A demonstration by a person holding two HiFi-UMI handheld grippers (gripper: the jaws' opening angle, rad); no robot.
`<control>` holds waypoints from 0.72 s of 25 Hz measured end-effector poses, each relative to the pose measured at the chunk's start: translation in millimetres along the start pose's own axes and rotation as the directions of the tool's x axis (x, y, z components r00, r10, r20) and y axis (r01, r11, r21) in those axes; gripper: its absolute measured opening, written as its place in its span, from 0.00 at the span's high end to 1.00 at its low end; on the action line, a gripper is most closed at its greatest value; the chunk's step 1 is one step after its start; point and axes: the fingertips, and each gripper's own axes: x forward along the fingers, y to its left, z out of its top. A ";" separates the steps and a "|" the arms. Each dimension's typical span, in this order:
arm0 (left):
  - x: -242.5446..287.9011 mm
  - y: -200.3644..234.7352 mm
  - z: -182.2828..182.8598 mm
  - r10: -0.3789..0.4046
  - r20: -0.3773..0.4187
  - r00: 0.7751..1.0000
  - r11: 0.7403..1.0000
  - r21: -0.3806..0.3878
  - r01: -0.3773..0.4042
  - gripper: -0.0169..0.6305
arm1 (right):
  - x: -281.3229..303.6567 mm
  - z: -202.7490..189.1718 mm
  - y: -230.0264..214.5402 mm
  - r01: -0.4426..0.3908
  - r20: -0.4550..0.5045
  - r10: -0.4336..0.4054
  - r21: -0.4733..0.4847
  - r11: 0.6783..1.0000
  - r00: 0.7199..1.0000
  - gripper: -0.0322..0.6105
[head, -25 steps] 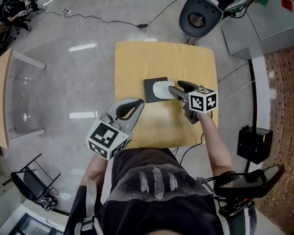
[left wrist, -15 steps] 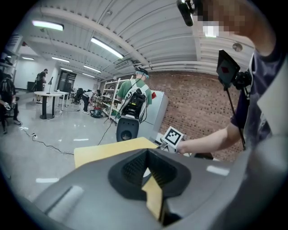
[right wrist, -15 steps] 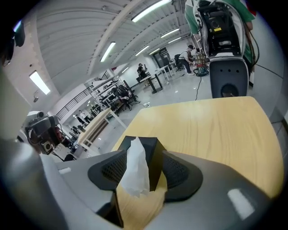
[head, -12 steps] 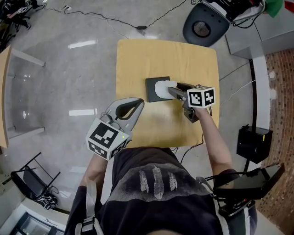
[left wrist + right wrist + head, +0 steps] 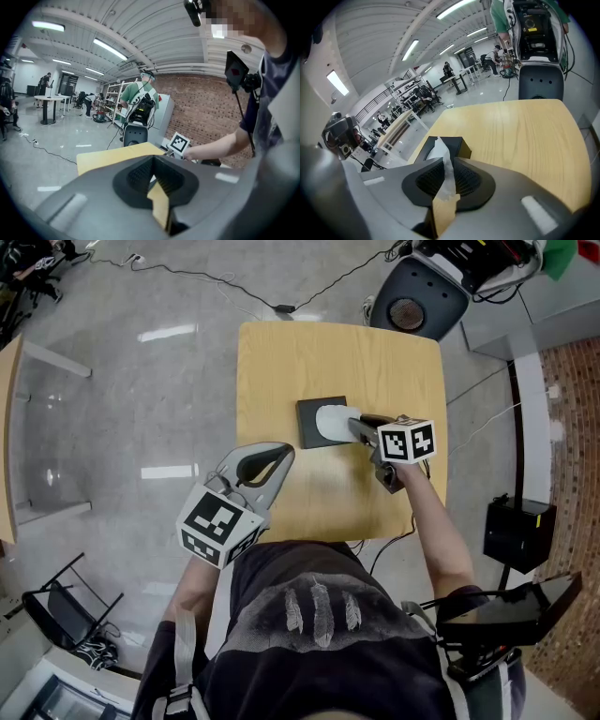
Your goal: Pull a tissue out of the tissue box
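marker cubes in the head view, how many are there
2. One cube sits on the left gripper, off the table's near-left edge by the person's torso. The other cube is on the right gripper, over the table, its fingers shut on the tissue. None looks hidden.

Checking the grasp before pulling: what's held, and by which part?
The right gripper, whose jaws have just been closing, pinches the tissue by its free end above the tissue box. The left gripper holds nothing.

A black cable [image 5: 280, 307] trails across the glossy grey floor [image 5: 112, 409] around the light wooden table [image 5: 281, 362]. A red brick wall [image 5: 201, 108] stands beyond, strip lights [image 5: 110, 49] lining the ribbed white ceiling [image 5: 154, 28].
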 end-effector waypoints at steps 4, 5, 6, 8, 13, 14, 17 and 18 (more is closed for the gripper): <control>1.4 -1.5 -4.3 -0.003 -0.002 1.000 1.000 0.002 0.003 0.97 | -0.3 -0.1 -0.7 0.007 0.017 -0.007 -0.002 1.000 1.000 0.95; 1.5 -1.1 -5.2 -0.002 -0.003 1.000 1.000 0.002 0.002 0.97 | -0.2 0.4 -0.2 0.006 0.021 -0.006 -0.001 1.000 1.000 0.95; 1.4 -0.8 -5.7 -0.003 -0.004 1.000 1.000 0.002 0.003 0.97 | -0.3 0.9 0.5 0.005 0.024 -0.005 -0.002 1.000 1.000 0.95; 1.3 -0.6 -5.5 -0.005 -0.005 1.000 1.000 0.003 0.005 0.97 | -1.0 1.4 2.6 0.001 0.030 -0.001 -0.002 1.000 1.000 0.95; 1.5 -0.6 -5.2 -0.005 -0.011 1.000 1.000 0.010 0.006 0.97 | -5.8 3.9 6.1 -0.014 0.052 0.014 0.013 1.000 0.999 0.95; 1.3 -0.4 -5.2 -0.005 -0.011 1.000 1.000 0.010 0.005 0.97 | -6.8 4.8 6.8 -0.016 0.055 0.016 0.013 1.000 0.998 0.95; 1.2 -0.1 -4.5 -0.006 -0.009 1.000 1.000 0.013 0.006 0.97 | -9.4 7.1 8.0 -0.019 0.065 0.018 0.016 1.000 0.998 0.95; 1.2 -0.2 -4.4 -0.007 -0.009 1.000 1.000 0.013 0.007 0.97 | -10.0 7.6 8.2 -0.020 0.068 0.019 0.018 1.000 0.998 0.95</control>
